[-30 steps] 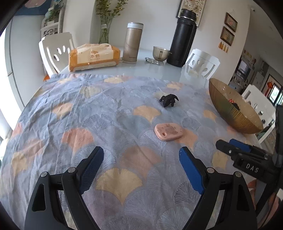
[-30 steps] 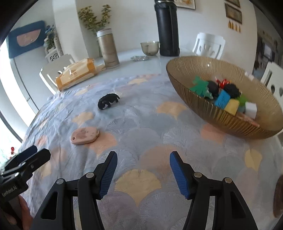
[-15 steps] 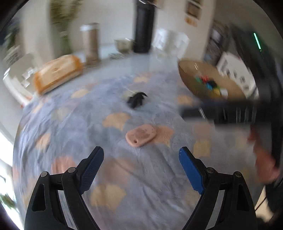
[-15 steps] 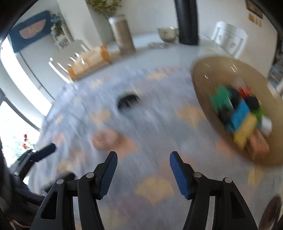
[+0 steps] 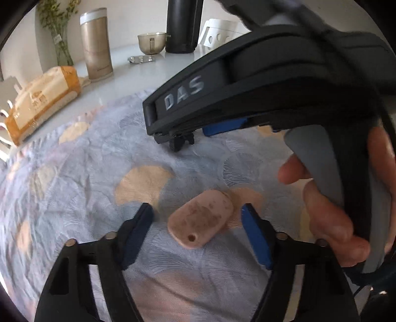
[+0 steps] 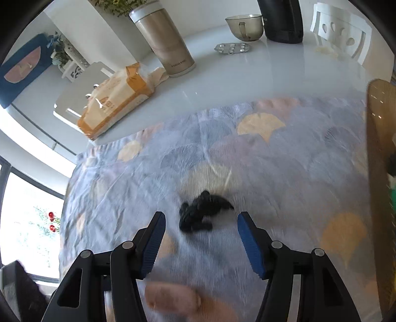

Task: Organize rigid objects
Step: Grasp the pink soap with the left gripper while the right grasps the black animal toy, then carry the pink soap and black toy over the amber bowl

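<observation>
A flat pink tag-shaped piece with a small hole lies on the patterned cloth between the open fingers of my left gripper. A small black animal figure lies on the cloth between the open fingers of my right gripper. The right gripper's body crosses the left wrist view, held by a hand, and hides the black figure there. The pink piece shows blurred at the bottom of the right wrist view.
A brown ribbed bowl with coloured blocks stands at the right edge. On the bare white tabletop at the back stand a tissue pack, a beige flask, a glass cup and a black flask.
Both grippers have moved forward and down. The left now straddles the pink piece, the right straddles the black figure. The right gripper has swung across the left view.
</observation>
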`<action>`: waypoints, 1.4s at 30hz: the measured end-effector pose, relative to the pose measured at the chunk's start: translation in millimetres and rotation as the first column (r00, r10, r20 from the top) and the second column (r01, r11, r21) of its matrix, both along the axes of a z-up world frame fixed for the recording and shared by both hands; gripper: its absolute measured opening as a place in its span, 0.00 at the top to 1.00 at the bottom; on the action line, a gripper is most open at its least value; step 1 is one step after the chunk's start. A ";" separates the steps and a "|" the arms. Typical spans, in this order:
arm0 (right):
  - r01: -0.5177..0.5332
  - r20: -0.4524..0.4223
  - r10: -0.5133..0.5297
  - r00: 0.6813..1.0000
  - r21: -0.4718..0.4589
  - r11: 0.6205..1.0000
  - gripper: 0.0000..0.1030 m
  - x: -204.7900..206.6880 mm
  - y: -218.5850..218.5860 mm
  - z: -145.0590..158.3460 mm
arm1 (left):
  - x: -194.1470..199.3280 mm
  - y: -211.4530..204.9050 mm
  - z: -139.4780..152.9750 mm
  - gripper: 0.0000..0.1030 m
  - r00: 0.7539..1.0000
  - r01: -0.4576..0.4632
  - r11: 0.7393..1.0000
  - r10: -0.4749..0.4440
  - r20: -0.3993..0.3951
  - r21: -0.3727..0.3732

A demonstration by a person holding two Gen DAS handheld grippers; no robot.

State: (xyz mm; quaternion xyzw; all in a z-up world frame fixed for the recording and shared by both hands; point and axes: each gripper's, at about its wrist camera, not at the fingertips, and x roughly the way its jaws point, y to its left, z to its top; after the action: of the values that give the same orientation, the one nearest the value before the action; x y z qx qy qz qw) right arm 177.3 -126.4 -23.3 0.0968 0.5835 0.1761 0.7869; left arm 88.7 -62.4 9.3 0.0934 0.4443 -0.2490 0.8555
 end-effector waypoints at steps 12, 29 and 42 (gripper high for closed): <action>-0.040 0.125 0.045 0.991 -0.046 0.998 0.56 -10.1 -4.1 7.5 | -41.9 -15.0 8.2 0.53 0.998 -0.008 0.999 0.005 0.056 0.047; -0.026 0.091 0.017 0.996 0.100 0.995 0.56 -188.8 -96.0 50.2 | -127.9 42.4 24.6 0.53 0.962 -0.264 0.957 0.270 0.039 -0.118; -0.226 0.189 0.230 0.955 -0.040 0.973 0.42 -238.2 -86.1 20.5 | -122.0 69.6 8.5 0.52 0.946 -0.318 0.917 0.325 -0.012 -0.241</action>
State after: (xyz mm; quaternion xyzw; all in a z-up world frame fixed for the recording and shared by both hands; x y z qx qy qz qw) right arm -60.9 -212.5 -2.8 0.0041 0.5136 0.2690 0.8148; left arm -33.3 7.2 17.8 -0.0812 0.4082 -0.1557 0.8958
